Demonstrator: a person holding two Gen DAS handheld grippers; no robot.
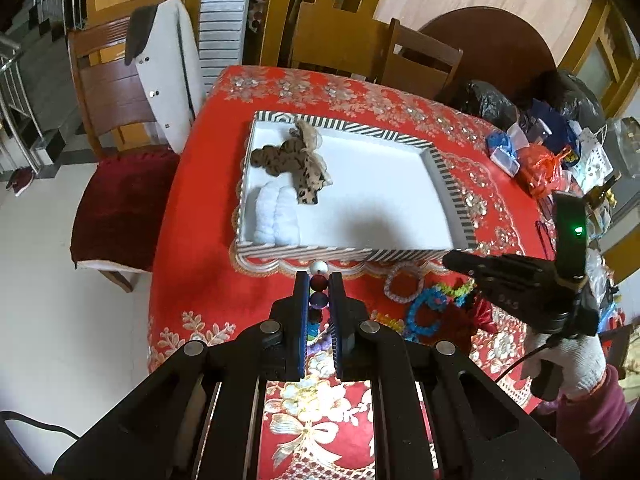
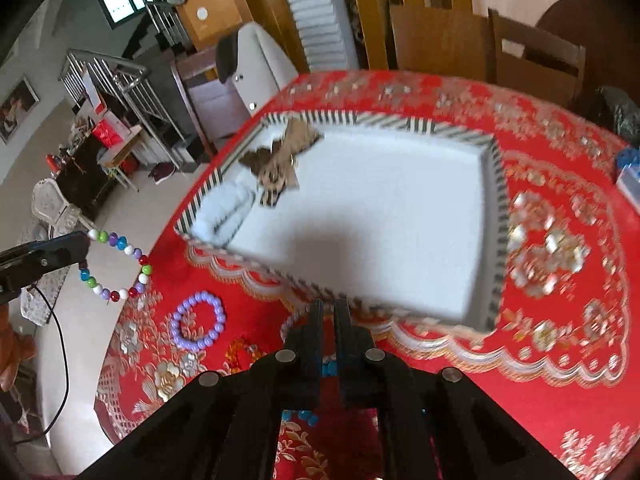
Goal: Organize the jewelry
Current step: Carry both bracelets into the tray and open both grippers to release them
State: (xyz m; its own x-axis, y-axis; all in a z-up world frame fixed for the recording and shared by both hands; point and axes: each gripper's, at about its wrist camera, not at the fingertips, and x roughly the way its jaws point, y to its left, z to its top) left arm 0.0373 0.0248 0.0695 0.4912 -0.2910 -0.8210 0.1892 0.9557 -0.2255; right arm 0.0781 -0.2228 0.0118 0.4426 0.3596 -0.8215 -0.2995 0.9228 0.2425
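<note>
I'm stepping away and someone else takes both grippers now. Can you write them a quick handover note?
Left hand-held gripper: shut on the multicolored bead bracelet, lifted off the table before the striped tray.
Right hand-held gripper: nearly shut near the tray's front edge; a grip cannot be confirmed.
Done: leopard-print hair bow and white scrunchie lie in the tray.
Left: tray the held bracelet, then the purple bracelet, clear bracelet and blue bracelet.

Both cameras sit behind their own fingers, looking down across the red tablecloth toward the striped tray and the chairs beyond. The left view hangs near the table's near edge; the right view, blurrier, looks from further right. Both share the tray.
</note>
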